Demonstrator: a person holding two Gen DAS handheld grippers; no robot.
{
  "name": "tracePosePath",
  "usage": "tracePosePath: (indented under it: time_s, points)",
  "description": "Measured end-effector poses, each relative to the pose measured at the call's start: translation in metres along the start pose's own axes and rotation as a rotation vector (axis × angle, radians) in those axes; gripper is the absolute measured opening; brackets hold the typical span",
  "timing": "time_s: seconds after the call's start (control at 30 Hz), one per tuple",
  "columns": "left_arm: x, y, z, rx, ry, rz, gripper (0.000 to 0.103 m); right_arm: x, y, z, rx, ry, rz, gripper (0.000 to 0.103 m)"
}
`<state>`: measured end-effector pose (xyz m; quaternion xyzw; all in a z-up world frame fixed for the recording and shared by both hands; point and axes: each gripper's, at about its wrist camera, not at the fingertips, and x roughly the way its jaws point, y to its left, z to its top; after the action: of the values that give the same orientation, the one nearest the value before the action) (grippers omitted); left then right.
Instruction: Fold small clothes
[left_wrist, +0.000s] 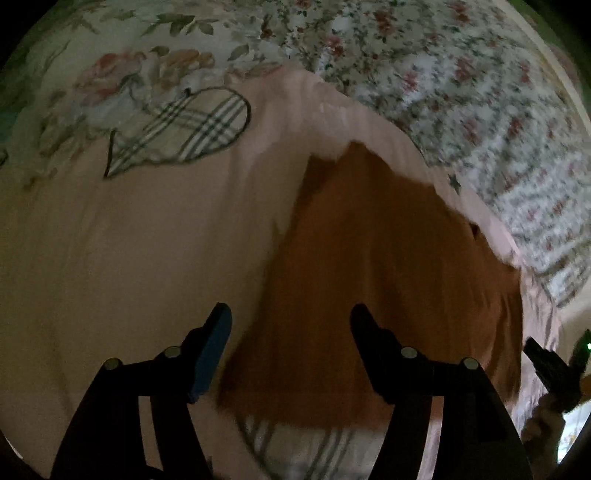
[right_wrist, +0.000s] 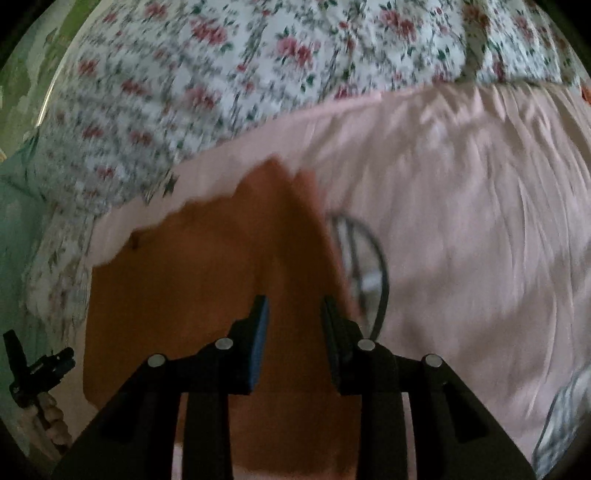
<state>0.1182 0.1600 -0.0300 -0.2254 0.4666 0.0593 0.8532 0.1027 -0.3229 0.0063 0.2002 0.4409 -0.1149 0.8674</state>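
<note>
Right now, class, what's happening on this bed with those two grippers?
A person is holding a gripper in each hand over an orange garment that lies on a pink cloth spread across a floral bedspread. The left gripper and the right gripper both hover above the garment with jaws open, holding nothing. The garment's top edge looks uneven, so folding does not appear finished. A plaid fish-shaped patch shows on the pink cloth.

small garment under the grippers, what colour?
Plain rust-orange garment, no print visible, lying on pink fabric. Right wrist view shows it best.
</note>
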Motion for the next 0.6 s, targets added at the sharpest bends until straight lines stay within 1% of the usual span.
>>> tracePosePath:
  time_s: [0.1, 0.2, 0.27, 0.3, 0.4, 0.47, 0.6]
  points:
    - [-0.007, 0.001, -0.024, 0.008, 0.032, -0.039, 0.068, -0.005, 0.007, -0.027, 0.016, 0.021, 0.007, 0.031]
    - [-0.004, -0.001, -0.047, 0.016, 0.079, -0.060, 0.069, -0.008, 0.010, -0.048, 0.040, 0.043, 0.018, 0.031]
    - [0.001, -0.001, -0.061, -0.006, 0.117, -0.079, 0.069, -0.008, 0.012, -0.059, 0.049, 0.064, 0.027, 0.031]
    - [0.004, -0.001, -0.068, -0.025, 0.131, -0.102, 0.069, -0.008, 0.013, -0.064, 0.053, 0.076, 0.031, 0.031]
    - [0.012, -0.001, -0.078, -0.046, 0.132, -0.104, 0.072, -0.009, 0.016, -0.074, 0.052, 0.097, 0.048, 0.032]
    - [0.020, 0.001, -0.081, -0.082, 0.128, -0.100, 0.072, -0.007, 0.020, -0.077, 0.039, 0.117, 0.057, 0.032]
    - [0.028, 0.005, -0.076, -0.155, 0.082, -0.114, 0.075, -0.009, 0.026, -0.077, -0.005, 0.140, 0.075, 0.032]
